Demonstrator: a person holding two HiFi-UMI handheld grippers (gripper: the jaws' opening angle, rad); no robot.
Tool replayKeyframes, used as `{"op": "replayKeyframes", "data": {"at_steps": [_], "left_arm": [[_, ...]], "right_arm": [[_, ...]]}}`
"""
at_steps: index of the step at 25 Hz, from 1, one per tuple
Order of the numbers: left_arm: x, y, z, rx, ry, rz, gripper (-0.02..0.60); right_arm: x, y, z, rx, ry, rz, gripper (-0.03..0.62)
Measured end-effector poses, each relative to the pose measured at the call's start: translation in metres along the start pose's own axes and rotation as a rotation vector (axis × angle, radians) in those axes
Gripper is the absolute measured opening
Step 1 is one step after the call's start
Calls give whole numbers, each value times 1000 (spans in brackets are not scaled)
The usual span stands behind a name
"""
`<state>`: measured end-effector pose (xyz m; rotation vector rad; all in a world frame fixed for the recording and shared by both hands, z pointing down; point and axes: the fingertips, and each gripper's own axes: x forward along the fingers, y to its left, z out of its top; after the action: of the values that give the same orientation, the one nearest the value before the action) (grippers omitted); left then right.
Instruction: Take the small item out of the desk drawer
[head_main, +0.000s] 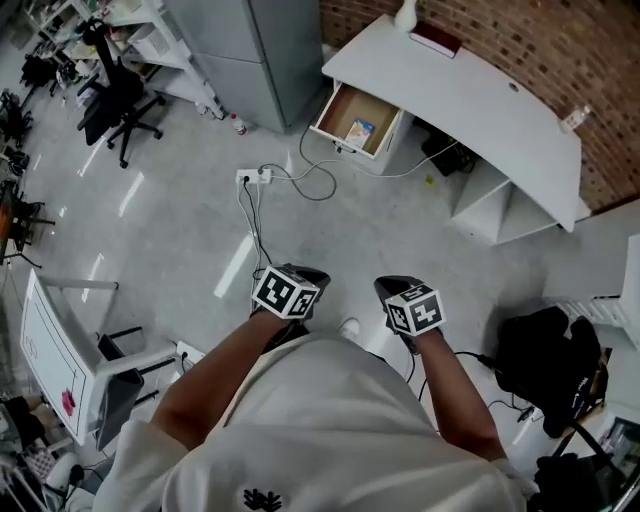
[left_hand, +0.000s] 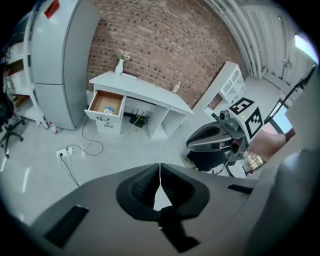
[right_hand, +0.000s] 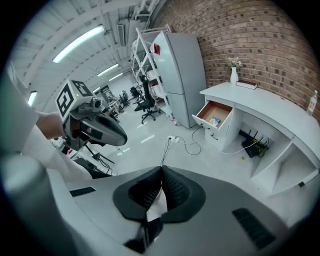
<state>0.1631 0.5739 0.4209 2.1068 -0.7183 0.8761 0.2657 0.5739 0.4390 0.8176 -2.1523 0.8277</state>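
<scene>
A white desk (head_main: 480, 95) stands against the brick wall, far ahead of me. Its drawer (head_main: 357, 121) is pulled open, and a small blue and white item (head_main: 361, 130) lies inside on the wooden bottom. The drawer (left_hand: 105, 104) and item (left_hand: 109, 110) also show in the left gripper view, and the drawer (right_hand: 215, 114) with the item (right_hand: 215, 121) in the right gripper view. My left gripper (head_main: 303, 277) and right gripper (head_main: 394, 288) are held close to my body, well short of the desk. Both are shut with nothing between the jaws.
A white power strip (head_main: 253, 177) and loose cables (head_main: 310, 178) lie on the floor between me and the desk. A tall grey cabinet (head_main: 260, 50) stands left of the drawer. Black office chairs (head_main: 115, 100) are at far left, and a black bag (head_main: 545, 365) at right.
</scene>
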Motion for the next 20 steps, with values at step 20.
{"op": "replayKeyframes", "data": {"at_steps": [20], "left_arm": [[37,168,114,109,121,-62,25]], "right_arm": [[122,-69,119,200,-6,-122,41]]}}
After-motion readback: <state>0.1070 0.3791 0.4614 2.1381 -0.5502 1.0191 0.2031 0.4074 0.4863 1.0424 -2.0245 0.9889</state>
